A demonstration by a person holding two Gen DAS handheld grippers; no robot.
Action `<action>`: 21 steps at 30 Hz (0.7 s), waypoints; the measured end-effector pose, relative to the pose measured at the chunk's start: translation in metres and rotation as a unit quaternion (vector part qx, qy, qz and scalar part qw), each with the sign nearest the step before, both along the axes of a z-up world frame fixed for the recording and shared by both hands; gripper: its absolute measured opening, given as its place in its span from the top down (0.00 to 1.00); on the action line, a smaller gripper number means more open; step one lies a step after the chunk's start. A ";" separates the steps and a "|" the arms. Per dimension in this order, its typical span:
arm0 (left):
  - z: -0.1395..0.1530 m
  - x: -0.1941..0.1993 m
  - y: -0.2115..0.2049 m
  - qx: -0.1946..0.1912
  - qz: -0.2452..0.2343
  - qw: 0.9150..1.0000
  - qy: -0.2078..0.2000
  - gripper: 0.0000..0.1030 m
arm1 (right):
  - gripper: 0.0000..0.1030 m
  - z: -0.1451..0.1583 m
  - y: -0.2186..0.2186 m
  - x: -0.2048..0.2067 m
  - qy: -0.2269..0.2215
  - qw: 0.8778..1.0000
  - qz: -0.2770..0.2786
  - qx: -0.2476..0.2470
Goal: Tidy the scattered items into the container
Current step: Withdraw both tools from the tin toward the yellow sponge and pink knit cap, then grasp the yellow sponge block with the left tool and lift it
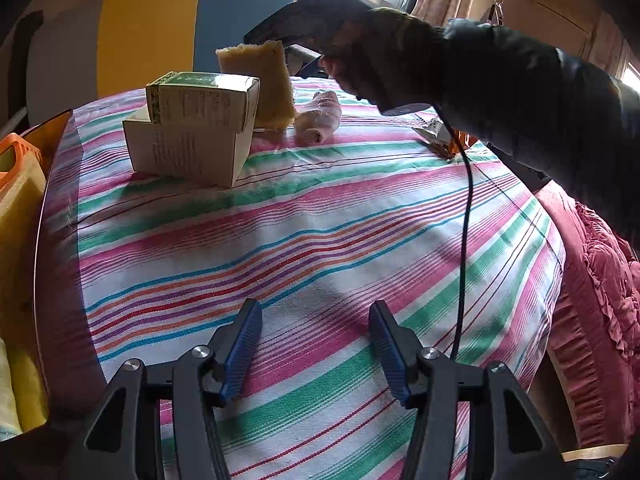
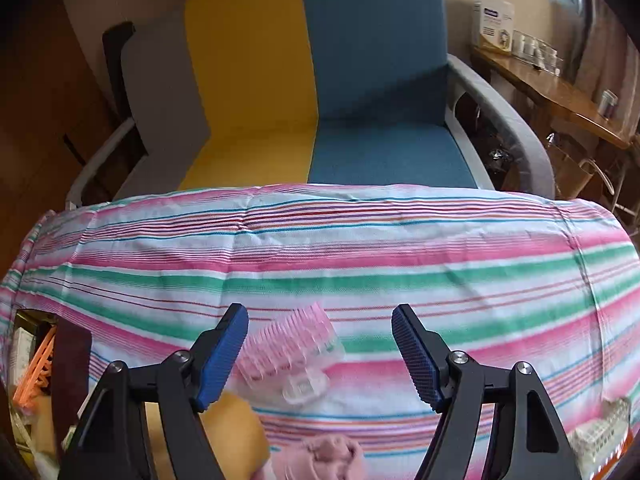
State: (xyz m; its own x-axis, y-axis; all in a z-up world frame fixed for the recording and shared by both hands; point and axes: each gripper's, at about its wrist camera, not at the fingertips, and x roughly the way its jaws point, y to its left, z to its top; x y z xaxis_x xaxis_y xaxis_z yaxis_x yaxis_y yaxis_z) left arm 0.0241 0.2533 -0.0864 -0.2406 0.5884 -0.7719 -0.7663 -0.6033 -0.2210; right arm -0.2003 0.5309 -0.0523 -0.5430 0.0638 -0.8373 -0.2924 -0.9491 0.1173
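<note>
My left tool (image 1: 316,344) is open with nothing in it, over the striped bed (image 1: 320,240). My right tool (image 2: 320,344) is open too, above a pink comb (image 2: 292,354) near the bed's far edge. The basket (image 1: 20,184) sits at the left edge. I think I'm reaching for the comb; next I should go down and squeeze it.

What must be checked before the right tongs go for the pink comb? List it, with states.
1. Right tongs open, nothing in them: ok.
2. Pink comb lies between the blue pads: ok.
3. Pads not yet pressing the comb: ok.
4. Comb clear of the sponge and pink cloth: cannot tell, they crowd its near side.
5. Left tongs empty, out of the way: ok.
6. Orange bin reachable: cannot tell.
</note>
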 end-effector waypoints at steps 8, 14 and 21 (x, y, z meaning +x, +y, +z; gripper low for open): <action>-0.001 -0.001 -0.003 0.015 0.002 1.000 -0.005 0.45 | 0.30 -0.039 -0.019 -0.013 -0.086 0.994 0.044 0.043; 0.000 0.002 -0.007 0.012 0.014 1.000 -0.008 0.45 | 0.36 -0.030 -0.003 0.053 -0.070 0.996 0.034 -0.043; 0.002 0.010 -0.014 -0.002 0.031 0.999 -0.008 0.45 | 0.41 -0.025 -0.002 0.145 -0.055 0.993 0.026 -0.104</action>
